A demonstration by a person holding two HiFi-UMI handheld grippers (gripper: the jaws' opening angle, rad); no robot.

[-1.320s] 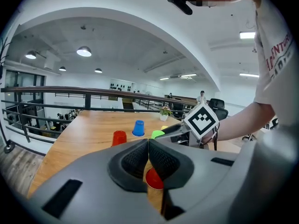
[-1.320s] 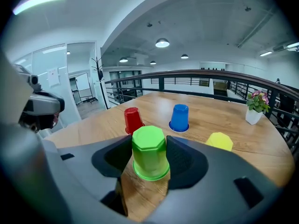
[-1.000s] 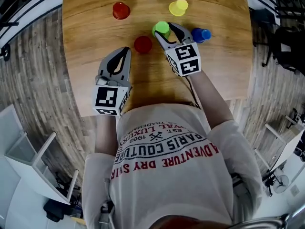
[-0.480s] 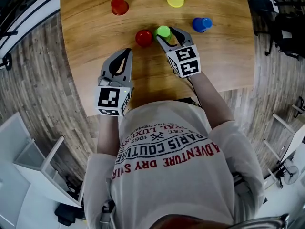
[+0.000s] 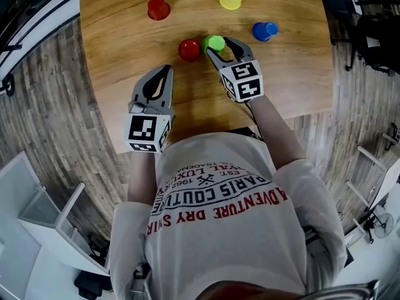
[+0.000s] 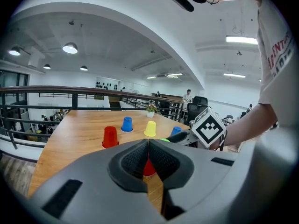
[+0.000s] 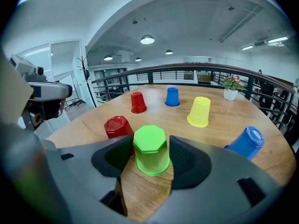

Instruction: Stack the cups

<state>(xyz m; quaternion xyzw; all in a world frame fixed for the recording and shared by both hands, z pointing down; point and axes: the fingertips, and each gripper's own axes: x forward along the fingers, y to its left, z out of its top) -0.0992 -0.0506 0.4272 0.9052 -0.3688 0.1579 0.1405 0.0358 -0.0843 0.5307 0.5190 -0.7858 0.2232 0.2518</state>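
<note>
A person stands at a round wooden desk (image 5: 125, 74), seen from above, with a gripper in each hand. The right gripper (image 5: 220, 45) reaches forward over the desk, and its fingers (image 7: 187, 160) are clamped on a green cup (image 7: 150, 150), one finger on each side of it. The green cup is upside down, its flat eight-sided base facing up and its rim at the desk surface.

Just outside the right gripper's left finger, almost touching the green cup, stands a near red cup (image 5: 189, 49), also upside down. Beyond the fingertips, further across the desk, stand a far red cup (image 7: 137, 102), a far blue cup (image 7: 172, 97) and a yellow cup (image 7: 200, 112), all well apart from one another. Off to the right of the right finger is a near blue cup (image 7: 247, 143).

The left gripper (image 5: 164, 69) is held nearer the person, short of the cups. Its fingers (image 6: 133, 160) are together at the tips with nothing between them; the near red cup shows beyond them.
</note>
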